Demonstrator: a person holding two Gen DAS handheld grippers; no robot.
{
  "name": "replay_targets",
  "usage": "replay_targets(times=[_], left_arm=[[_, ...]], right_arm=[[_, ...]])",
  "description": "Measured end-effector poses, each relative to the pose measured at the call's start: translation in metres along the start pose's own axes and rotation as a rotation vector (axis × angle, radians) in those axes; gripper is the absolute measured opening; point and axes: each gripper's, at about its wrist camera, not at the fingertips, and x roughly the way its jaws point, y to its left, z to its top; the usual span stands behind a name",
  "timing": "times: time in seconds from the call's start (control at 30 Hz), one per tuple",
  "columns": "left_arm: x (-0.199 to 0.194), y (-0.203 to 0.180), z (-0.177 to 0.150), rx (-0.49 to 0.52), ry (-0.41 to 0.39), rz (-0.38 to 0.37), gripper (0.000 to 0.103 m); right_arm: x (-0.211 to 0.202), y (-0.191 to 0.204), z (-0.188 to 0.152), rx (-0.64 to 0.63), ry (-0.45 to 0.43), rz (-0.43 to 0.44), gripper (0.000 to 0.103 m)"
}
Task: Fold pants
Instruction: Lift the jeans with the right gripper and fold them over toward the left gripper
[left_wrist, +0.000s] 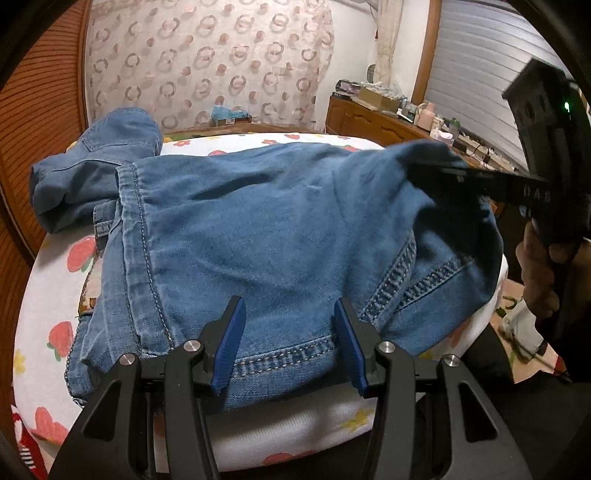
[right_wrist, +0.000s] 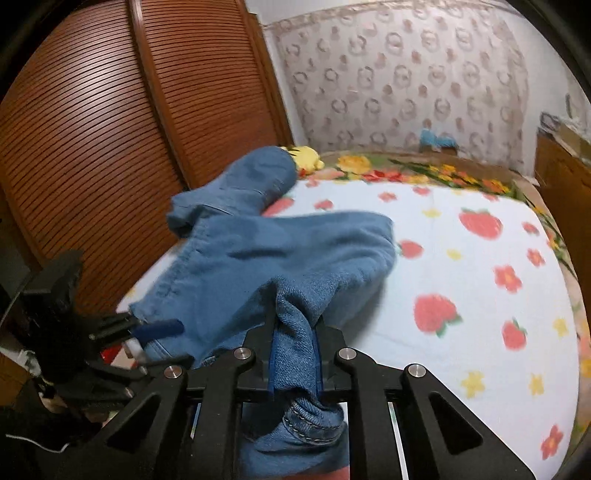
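Note:
Blue denim pants (left_wrist: 277, 229) lie across a bed with a white strawberry-print cover (left_wrist: 55, 295). My left gripper (left_wrist: 289, 301) stands open over the near stitched hem, which runs between its blue pads (left_wrist: 232, 339) without being pinched. My right gripper (right_wrist: 297, 317) is shut on a bunched fold of the pants (right_wrist: 258, 266), holding that end raised off the cover (right_wrist: 461, 277). In the left wrist view the right gripper (left_wrist: 448, 170) reaches in from the right into the lifted corner, with a person's hand (left_wrist: 535, 266) on its handle. The left gripper (right_wrist: 162, 339) shows at the left edge of the cloth.
Brown louvred doors (right_wrist: 92, 147) stand close on the left of the bed. A padded patterned headboard (left_wrist: 207, 62) closes the far side. A wooden dresser (left_wrist: 376, 118) with several small items is at the far right. A yellow plush toy (right_wrist: 306, 155) lies near the headboard.

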Motion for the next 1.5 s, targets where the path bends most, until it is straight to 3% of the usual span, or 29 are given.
replay_targets(times=[0.2, 0.5, 0.8, 1.03, 1.17, 1.4, 1.5], left_arm=[[-0.015, 0.014, 0.002, -0.048, -0.027, -0.022, 0.051], [-0.037, 0.053, -0.007, -0.156, -0.076, 0.049, 0.051], [-0.103, 0.119, -0.015, -0.255, -0.152, 0.23, 0.051], [-0.121, 0.126, -0.007, -0.258, -0.199, 0.257, 0.051], [-0.115, 0.12, 0.0, -0.241, -0.199, 0.24, 0.051], [-0.086, 0.117, 0.013, -0.198, -0.146, 0.197, 0.051], [-0.073, 0.117, 0.011, -0.189, -0.101, 0.198, 0.051]], right_arm=[[0.003, 0.029, 0.018, -0.09, -0.042, 0.101, 0.012], [0.024, 0.068, 0.034, -0.206, -0.086, 0.239, 0.011], [0.074, 0.081, 0.033, -0.266, 0.001, 0.355, 0.011], [0.126, 0.101, -0.004, -0.335, 0.169, 0.42, 0.011], [0.142, 0.094, -0.016, -0.333, 0.2, 0.417, 0.011], [0.132, 0.118, -0.004, -0.322, 0.189, 0.404, 0.035], [0.116, 0.112, 0.003, -0.309, 0.164, 0.397, 0.041]])
